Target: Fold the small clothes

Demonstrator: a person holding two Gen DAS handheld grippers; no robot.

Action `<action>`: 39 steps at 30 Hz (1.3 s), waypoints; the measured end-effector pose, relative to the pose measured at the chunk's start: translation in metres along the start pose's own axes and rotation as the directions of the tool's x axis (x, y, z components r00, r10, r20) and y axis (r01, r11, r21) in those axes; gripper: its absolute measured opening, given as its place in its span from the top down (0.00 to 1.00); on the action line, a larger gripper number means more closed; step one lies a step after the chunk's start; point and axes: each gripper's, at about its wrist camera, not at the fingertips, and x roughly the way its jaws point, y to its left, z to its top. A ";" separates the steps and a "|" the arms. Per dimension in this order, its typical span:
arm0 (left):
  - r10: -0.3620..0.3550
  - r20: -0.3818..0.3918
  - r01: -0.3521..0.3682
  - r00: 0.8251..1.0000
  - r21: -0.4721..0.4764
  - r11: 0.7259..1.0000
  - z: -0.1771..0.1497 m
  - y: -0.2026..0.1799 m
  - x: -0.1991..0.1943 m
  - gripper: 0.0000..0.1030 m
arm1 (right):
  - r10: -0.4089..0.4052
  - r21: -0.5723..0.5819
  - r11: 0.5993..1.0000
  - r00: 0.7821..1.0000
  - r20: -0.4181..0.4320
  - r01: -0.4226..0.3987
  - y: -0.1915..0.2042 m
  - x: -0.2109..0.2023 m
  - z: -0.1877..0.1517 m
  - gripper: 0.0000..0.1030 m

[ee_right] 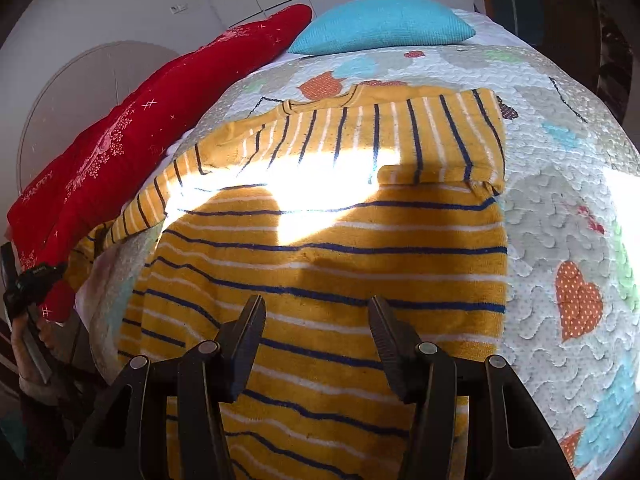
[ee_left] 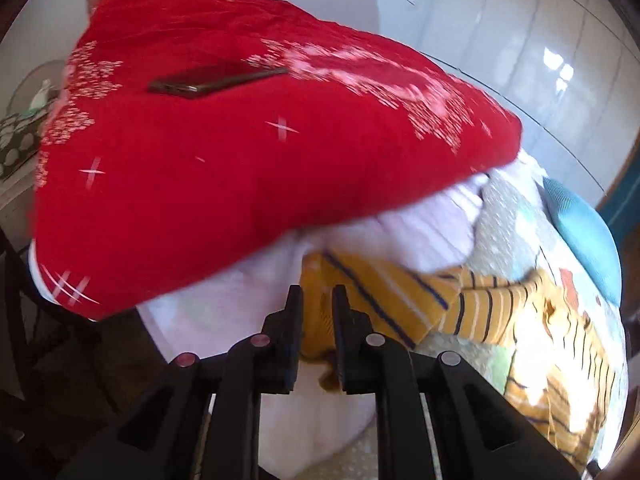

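Black fingers of the left gripper [ee_left: 316, 308] sit nearly together at the bottom of the left wrist view, pinching a fold of the yellow striped sweater [ee_left: 384, 304] between the pads; the cloth shows in the narrow gap and bunches just beneath it. Right gripper [ee_right: 316, 320] hangs over the sweater's body [ee_right: 328, 264] with its jaws apart and nothing between them; whether the tips touch the cloth I cannot tell.

Sweater: mustard yellow with navy and white stripes, spread on a quilted bedspread [ee_right: 560, 216] printed with orange hearts and pale patches. In the right wrist view the body runs from the near edge toward the far side. The right sleeve is folded across the chest, its cuff end lying in a bright patch of sunlight. The left sleeve trails off toward the near left edge of the bed, where the other gripper and part of a hand show dimly.

Red blanket [ee_left: 224, 168] with white snowflake and star marks lies along the left side of the bed, just beside the sweater. A dark phone [ee_left: 208, 82] rests flat on top of it. White bedding [ee_left: 424, 232] shows under the blanket's edge. Blue cushion [ee_right: 380, 24] sits at the far end of the bed, beyond the sweater's collar. Left wrist view is motion-blurred, so fine detail there is soft.
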 end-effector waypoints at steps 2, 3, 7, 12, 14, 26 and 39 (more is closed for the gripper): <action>0.016 0.026 -0.015 1.000 -0.048 0.999 0.008 0.022 -0.009 0.57 | 0.006 0.009 1.000 1.000 -0.013 -0.006 0.002 0.004 -0.002 0.43; 0.024 0.042 -0.021 0.999 -0.069 0.997 0.008 0.031 -0.015 0.42 | 0.012 0.006 1.000 1.000 -0.019 -0.012 0.006 0.006 -0.002 0.43; 0.020 0.038 -0.017 0.999 -0.095 0.995 -0.006 0.058 -0.028 0.24 | 0.052 -0.086 0.995 0.998 -0.045 -0.056 0.048 0.019 0.004 0.43; -0.014 -0.064 0.011 0.998 -0.047 0.999 -0.045 0.069 -0.026 0.24 | 0.090 -0.297 0.948 0.990 -0.107 -0.118 0.143 0.054 0.008 0.42; -0.014 -0.087 0.012 0.996 -0.021 1.000 -0.060 0.069 -0.026 0.24 | 0.079 -0.387 0.914 0.988 -0.130 -0.124 0.186 0.075 0.006 0.42; -0.056 -0.155 0.035 0.986 -0.139 0.990 -0.118 0.133 -0.042 0.24 | 0.343 -0.254 0.854 0.858 -0.383 -0.454 0.367 0.195 0.015 0.34; -0.101 -0.166 0.074 0.981 -0.158 0.985 -0.125 0.130 -0.051 0.24 | 0.229 -0.407 0.842 0.918 -0.324 -0.354 0.399 0.179 0.043 0.95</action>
